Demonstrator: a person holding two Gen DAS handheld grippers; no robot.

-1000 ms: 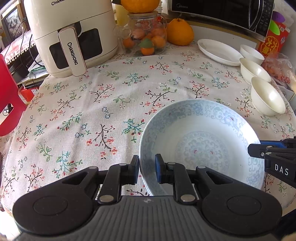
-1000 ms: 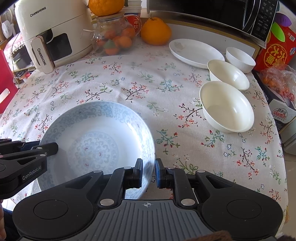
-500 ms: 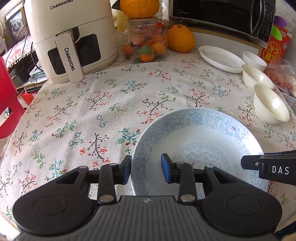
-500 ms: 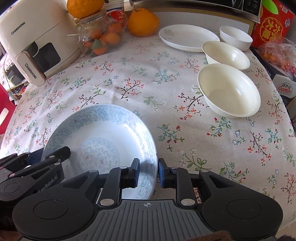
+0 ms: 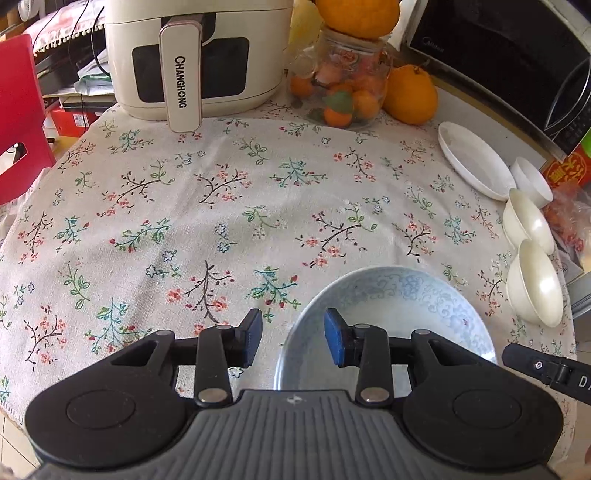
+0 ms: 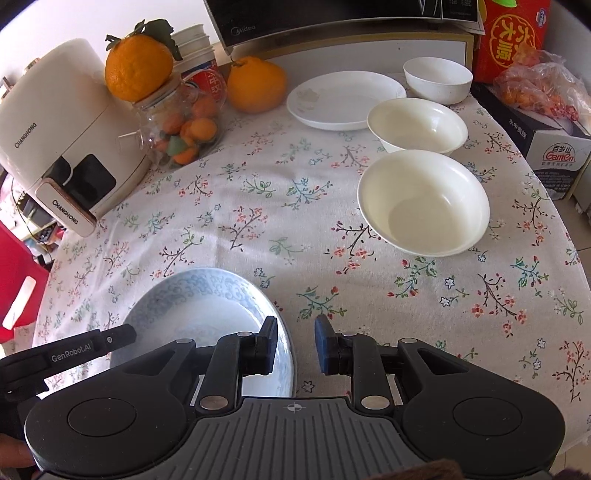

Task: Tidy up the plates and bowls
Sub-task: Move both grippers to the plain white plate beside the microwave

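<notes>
The blue plate [image 5: 391,314] has its near rim hidden behind the gripper body in both views; the microwave [image 6: 332,18] and red box [image 6: 513,37] are cut off by the top edge

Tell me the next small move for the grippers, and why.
Probably lift both clear. The left gripper and right gripper have just been opening; their pads no longer press the blue-patterned plate, which lies flat on the tablecloth.
</notes>
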